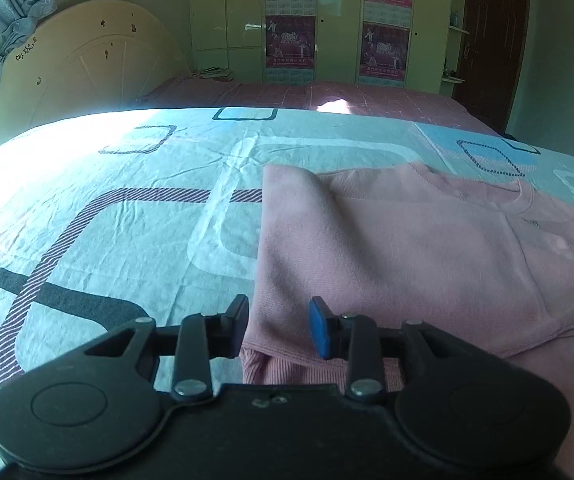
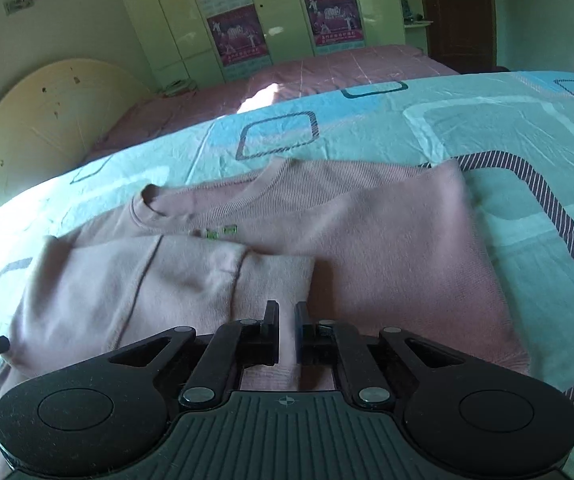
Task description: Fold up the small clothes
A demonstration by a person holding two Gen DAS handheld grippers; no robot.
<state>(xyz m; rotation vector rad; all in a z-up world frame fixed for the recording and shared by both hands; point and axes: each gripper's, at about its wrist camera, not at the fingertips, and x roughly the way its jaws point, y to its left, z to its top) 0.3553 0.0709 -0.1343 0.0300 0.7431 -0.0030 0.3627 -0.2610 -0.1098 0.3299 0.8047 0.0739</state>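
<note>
Pink sweatshirt (image 2: 367, 248) spread flat on pale blue patterned bedsheet (image 1: 127, 216), one sleeve (image 2: 147, 280) folded across front. Left gripper (image 1: 279, 326) wide open over hem edge, gripping nothing. Right gripper (image 2: 287, 332) nearly closed, narrow gap; hold on fabric cannot be determined. Beyond: pink bed (image 1: 327, 96), cream headboard (image 1: 87, 64), green wardrobe (image 1: 339, 20) with posters, dark door (image 1: 491, 40).

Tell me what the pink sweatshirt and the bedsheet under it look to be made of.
Pink sweatshirt: a soft matte knit, probably cotton jersey or fleece, judging by the fine ribbed texture and ribbed collar. Bedsheet: thin, smooth woven fabric, likely cotton or a blend, given its sharp creases and flat printed pattern.
</note>
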